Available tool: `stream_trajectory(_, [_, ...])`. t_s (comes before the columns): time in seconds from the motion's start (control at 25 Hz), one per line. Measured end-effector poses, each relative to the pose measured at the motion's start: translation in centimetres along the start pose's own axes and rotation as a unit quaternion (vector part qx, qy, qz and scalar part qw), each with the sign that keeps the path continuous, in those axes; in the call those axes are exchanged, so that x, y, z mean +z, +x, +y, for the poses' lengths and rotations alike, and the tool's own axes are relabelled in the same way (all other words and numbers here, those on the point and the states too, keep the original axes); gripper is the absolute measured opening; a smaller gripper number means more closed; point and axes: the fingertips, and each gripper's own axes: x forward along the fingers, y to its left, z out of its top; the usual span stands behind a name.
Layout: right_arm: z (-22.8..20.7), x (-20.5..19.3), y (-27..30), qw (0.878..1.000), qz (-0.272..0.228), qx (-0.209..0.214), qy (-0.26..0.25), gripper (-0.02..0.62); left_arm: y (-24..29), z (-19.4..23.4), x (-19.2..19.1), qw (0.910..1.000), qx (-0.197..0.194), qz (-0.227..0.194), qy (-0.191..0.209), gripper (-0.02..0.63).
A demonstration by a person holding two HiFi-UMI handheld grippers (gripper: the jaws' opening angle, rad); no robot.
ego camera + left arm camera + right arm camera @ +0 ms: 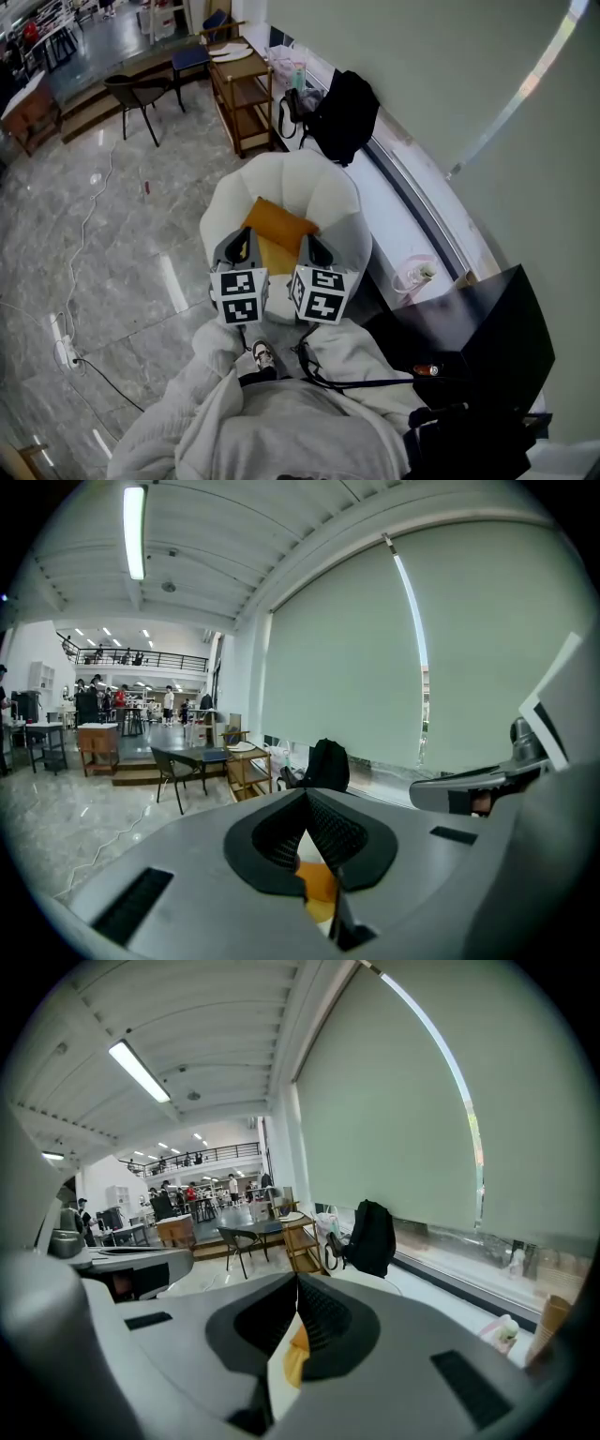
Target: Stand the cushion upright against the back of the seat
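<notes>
An orange cushion (277,230) rests on the seat of a white shell-backed armchair (314,185); whether it lies flat or leans on the back I cannot tell. My left gripper (241,246) and right gripper (314,248) hover side by side over the cushion's near edge and point at the chair. Both are shut with nothing between the jaws. In the left gripper view the jaw tips of the left gripper (305,797) meet, and the cushion (319,888) shows below them. In the right gripper view the right gripper (297,1283) is shut above a sliver of cushion (296,1354).
A black backpack (342,112) sits on the window ledge behind the armchair. A wooden shelf trolley (242,89) and a dark chair (136,92) stand further back. A black table (487,328) is at the right. A cable and power strip (66,352) lie on the marble floor.
</notes>
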Motion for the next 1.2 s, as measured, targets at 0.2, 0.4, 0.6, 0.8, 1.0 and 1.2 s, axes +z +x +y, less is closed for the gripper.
stream_trajectory(0.2, [-1.0, -0.5, 1.9, 1.000, 0.014, -0.022, -0.004, 0.063, 2.8, 1.9, -1.7, 0.9993, 0.005, 0.024, -0.027, -0.005])
stream_trajectory(0.4, [-3.6, -2.6, 3.3, 0.998, 0.042, -0.049, 0.007, 0.063, 4.6, 1.8, -4.5, 0.9980, -0.009, 0.056, -0.028, -0.005])
stream_trajectory(0.6, [-5.2, -1.9, 6.1, 0.998, 0.049, -0.043, 0.009, 0.063, 7.2, 1.5, -4.8, 0.9965, -0.005, 0.068, -0.049, -0.005])
stream_trajectory(0.8, [-5.9, -0.7, 8.5, 0.998, 0.042, -0.035, 0.011, 0.063, 9.4, 1.1, -4.4, 0.9970, -0.006, 0.068, -0.036, -0.005])
stream_trajectory(1.0, [-6.3, -3.5, 9.6, 0.997, 0.066, -0.036, 0.011, 0.063, 10.5, 0.5, -6.3, 0.9956, -0.025, 0.083, -0.035, -0.005])
stream_trajectory(1.2, [-7.2, -8.8, 13.0, 0.993, 0.105, -0.037, 0.023, 0.063, 13.9, 1.0, -11.4, 0.9918, -0.027, 0.113, -0.054, -0.005])
